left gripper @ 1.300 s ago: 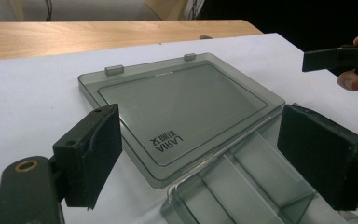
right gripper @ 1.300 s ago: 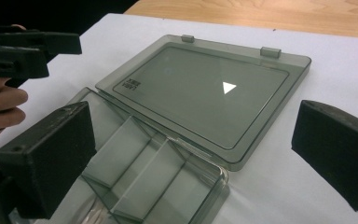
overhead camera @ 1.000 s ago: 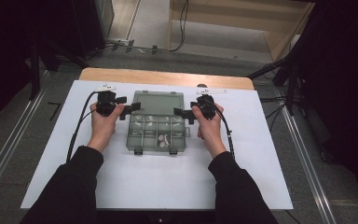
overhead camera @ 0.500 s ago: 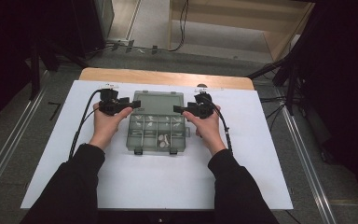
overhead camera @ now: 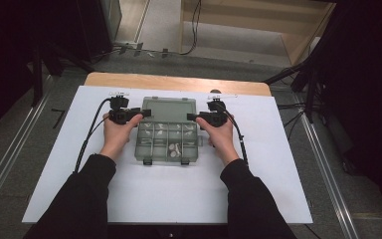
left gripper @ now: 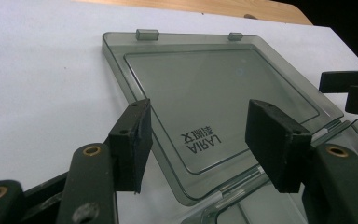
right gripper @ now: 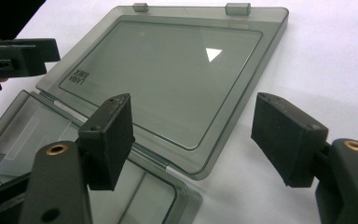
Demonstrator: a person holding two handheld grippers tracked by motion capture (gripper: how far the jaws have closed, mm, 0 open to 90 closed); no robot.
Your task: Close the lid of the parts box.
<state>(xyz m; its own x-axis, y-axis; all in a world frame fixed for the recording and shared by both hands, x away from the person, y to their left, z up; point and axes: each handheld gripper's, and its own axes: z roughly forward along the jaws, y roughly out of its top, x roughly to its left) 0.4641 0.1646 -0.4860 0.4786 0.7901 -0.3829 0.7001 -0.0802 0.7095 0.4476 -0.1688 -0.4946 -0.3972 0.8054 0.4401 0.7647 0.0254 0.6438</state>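
A smoky clear compartment box point(overhead camera: 168, 144) lies open mid-table, with its lid point(overhead camera: 169, 109) folded flat behind it. Small white parts point(overhead camera: 175, 148) sit in the compartments. My left gripper point(overhead camera: 138, 111) is at the lid's left hinge corner. In the left gripper view its jaws point(left gripper: 200, 126) straddle the lid point(left gripper: 223, 84) edge with gaps on both sides. My right gripper point(overhead camera: 191, 117) is at the right hinge corner, and its jaws point(right gripper: 196, 126) stand either side of the lid point(right gripper: 168, 70) corner without touching. Both pairs of jaws have just been closing. Neither holds anything.
The box rests on a white board point(overhead camera: 278, 174) over a wooden tabletop point(overhead camera: 179, 82). Black cables point(overhead camera: 87, 144) trail from both grippers along the forearms. Metal rails point(overhead camera: 10, 159) and dark stands flank the table on the floor.
Both grippers have edged slightly inward toward the lid's hinge corners, and their jaws look narrower. The box and lid lie where they were.
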